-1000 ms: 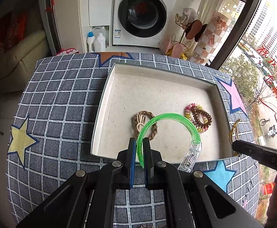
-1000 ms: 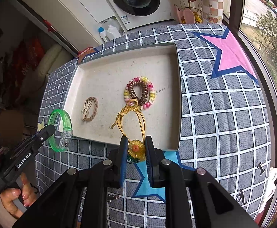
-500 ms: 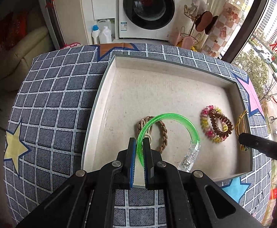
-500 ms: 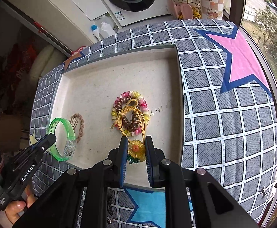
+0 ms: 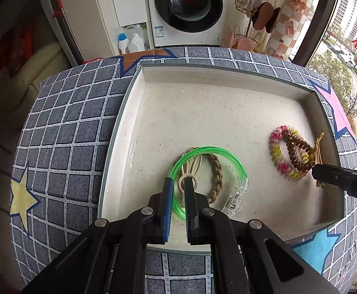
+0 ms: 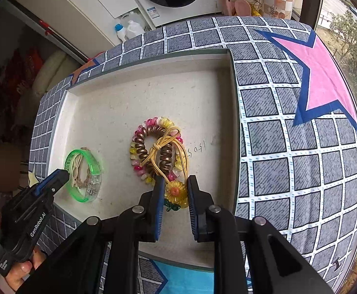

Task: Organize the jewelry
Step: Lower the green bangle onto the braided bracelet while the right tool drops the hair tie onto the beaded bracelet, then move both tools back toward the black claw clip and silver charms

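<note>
Left tool straddles the green bangle, jaws slightly apart, rim loose between them; bangle rests in the tray over the braided band, so I judge it just released. Right tool is spread around the flower tie, whose gold cord lies across the coil ties. Grouping pieces inside the tray keeps them together.

Both tongs have parted; the green bangle and flower hair tie now lie loose in the tray.
</note>
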Demonstrator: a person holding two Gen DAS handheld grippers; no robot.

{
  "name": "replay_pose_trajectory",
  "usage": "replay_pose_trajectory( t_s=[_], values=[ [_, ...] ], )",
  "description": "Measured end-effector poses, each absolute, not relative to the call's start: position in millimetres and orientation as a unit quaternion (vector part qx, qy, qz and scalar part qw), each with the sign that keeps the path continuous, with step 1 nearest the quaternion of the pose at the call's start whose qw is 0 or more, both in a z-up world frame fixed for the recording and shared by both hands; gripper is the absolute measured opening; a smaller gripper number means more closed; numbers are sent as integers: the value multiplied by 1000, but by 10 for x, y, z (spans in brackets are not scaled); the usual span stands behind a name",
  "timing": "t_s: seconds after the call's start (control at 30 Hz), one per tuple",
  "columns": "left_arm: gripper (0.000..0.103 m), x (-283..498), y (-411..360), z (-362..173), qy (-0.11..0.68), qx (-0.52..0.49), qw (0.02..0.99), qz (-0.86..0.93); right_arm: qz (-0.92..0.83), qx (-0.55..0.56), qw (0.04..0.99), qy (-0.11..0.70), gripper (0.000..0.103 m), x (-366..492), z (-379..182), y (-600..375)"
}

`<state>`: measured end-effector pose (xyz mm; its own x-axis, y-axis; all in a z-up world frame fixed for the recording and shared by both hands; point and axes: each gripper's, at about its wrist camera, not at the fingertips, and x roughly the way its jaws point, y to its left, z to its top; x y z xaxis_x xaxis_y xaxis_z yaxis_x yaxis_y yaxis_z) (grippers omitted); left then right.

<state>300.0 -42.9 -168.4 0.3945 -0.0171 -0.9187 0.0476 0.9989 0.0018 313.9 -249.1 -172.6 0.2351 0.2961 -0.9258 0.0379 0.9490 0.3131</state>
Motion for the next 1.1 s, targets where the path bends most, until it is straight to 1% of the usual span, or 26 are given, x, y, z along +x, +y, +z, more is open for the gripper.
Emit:
replay_pose_trajectory(
  t_s=[0.1,0.17,0.23,0.27,0.4,0.53,0.67,0.8,0.83,0.87,0.9,0.93,0.97,1.0,1.1],
  values=[
    [20,3005,-429,-1689,551,13,834,-16,85,140,771,615,21,3148,-1748,-2497],
    [20,2999,-434,-1677,551,16,834,-13,87,140,770,617,29,3151,-1756,-2497],
    [20,2992,-435,-1662,551,18,834,-13,90,145,768,617,51,3146,-1759,-2502],
    [20,2984,-437,-1647,550,17,835,-15,92,147,770,614,54,3135,-1749,-2514],
    [20,2939,-451,-1553,536,20,844,-17,95,157,772,608,57,3108,-1700,-2537],
    [20,2875,-454,-1447,526,20,850,-20,101,179,776,597,67,3059,-1598,-2584],
    [20,2776,-437,-1346,521,17,853,-23,110,194,780,585,70,2962,-1459,-2600],
    [20,2621,-396,-1255,515,16,857,-28,125,202,782,577,80,2806,-1317,-2591],
    [20,2580,-379,-1238,514,16,857,-29,129,204,781,576,80,2761,-1289,-2587],
    [29,2536,-365,-1223,514,16,857,-28,133,207,779,576,80,2712,-1262,-2589],
    [48,2494,-343,-1208,514,14,857,-28,135,208,779,577,80,2663,-1235,-2588],
    [101,2445,-315,-1186,512,10,858,-22,136,208,778,576,80,2613,-1208,-2582],
    [103,2369,-274,-1136,498,5,867,-9,137,209,778,576,80,2561,-1183,-2579],
    [103,2297,-250,-1088,488,3,873,-4,139,209,778,576,80,2506,-1159,-2568],
    [103,2154,-183,-1051,495,-1,869,-6,141,209,777,577,81,2318,-1107,-2544]
  ],
)
